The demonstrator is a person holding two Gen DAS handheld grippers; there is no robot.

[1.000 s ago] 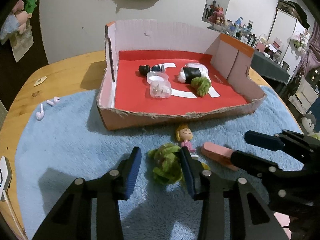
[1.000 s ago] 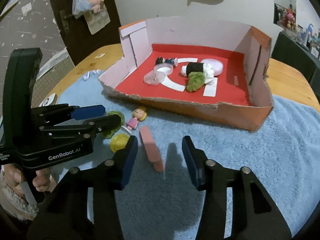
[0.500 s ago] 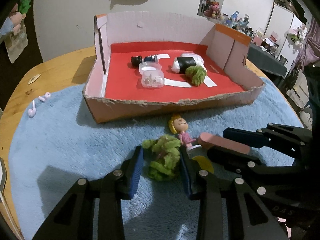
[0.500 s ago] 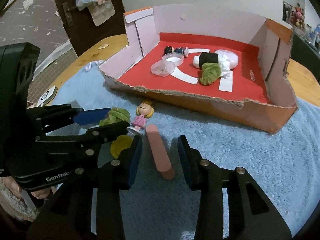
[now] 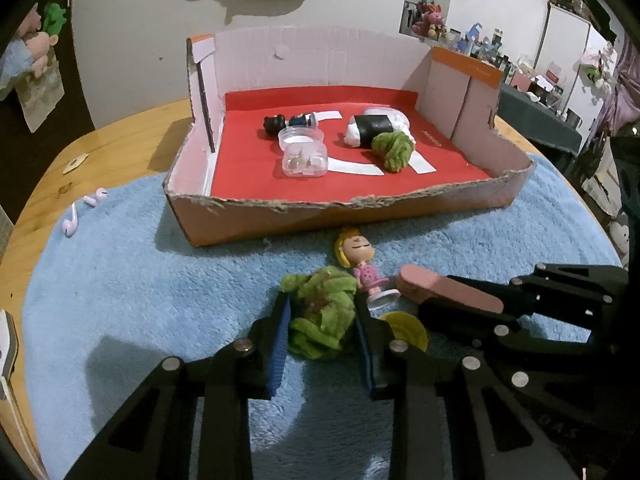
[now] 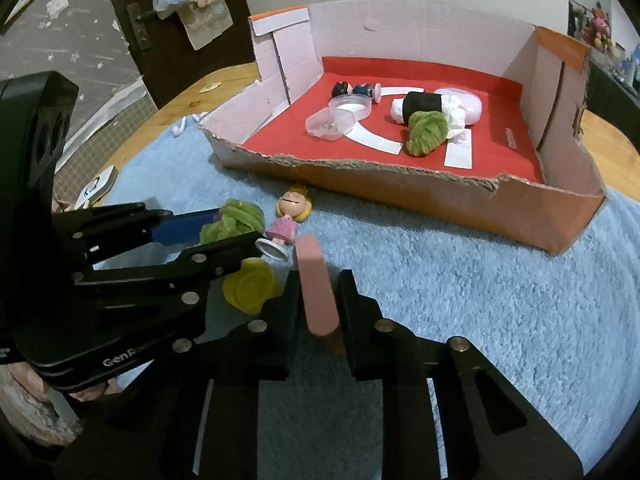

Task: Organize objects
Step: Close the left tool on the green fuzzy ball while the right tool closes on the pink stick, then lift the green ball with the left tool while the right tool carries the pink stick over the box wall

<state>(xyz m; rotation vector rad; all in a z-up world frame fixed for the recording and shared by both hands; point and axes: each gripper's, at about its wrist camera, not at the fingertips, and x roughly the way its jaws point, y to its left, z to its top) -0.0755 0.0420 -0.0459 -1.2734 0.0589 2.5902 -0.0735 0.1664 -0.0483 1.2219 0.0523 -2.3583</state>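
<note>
Left wrist view: with the left gripper (image 5: 322, 326) jaws just closed on the green yarn ball (image 5: 322, 316) and the right gripper (image 6: 318, 304) jaws just closed tight on the pink block (image 6: 318, 288), lift both straight up, clear the near wall of the cardboard box (image 5: 360, 216), then release inside.

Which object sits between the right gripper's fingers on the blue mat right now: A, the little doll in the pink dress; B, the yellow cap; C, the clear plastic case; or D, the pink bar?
D: in the right wrist view the right gripper has its pads closed against both sides of the pink bar, while the yellow cap and the doll lie untouched beside it on the blue mat.
</note>
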